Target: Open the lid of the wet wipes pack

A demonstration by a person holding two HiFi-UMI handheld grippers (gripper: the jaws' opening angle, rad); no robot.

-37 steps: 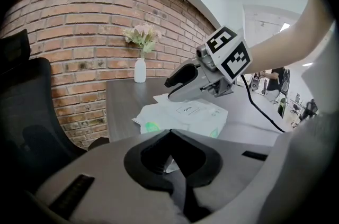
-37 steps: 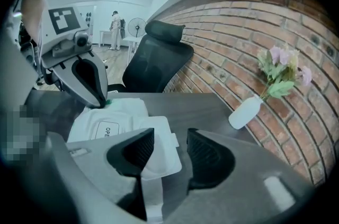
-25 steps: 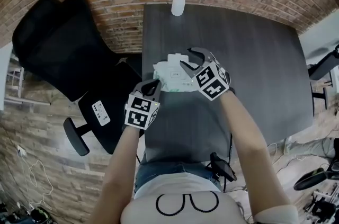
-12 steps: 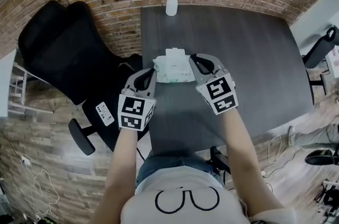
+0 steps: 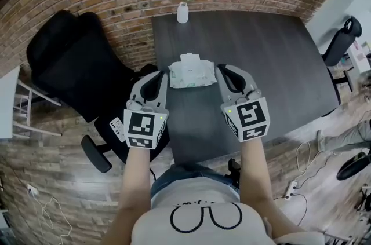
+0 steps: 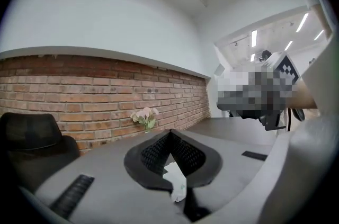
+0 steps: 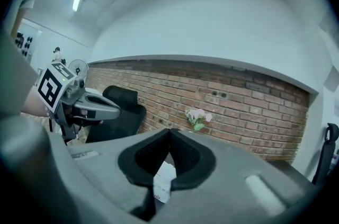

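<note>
Grey left gripper, right gripper, closed, empty

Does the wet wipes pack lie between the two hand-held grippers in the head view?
Yes: the pack lies on the table with the left hand-held gripper at one end and the right hand-held gripper at the other.

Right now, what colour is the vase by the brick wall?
White. The vase holds pink flowers and shows best in the head view.
</note>
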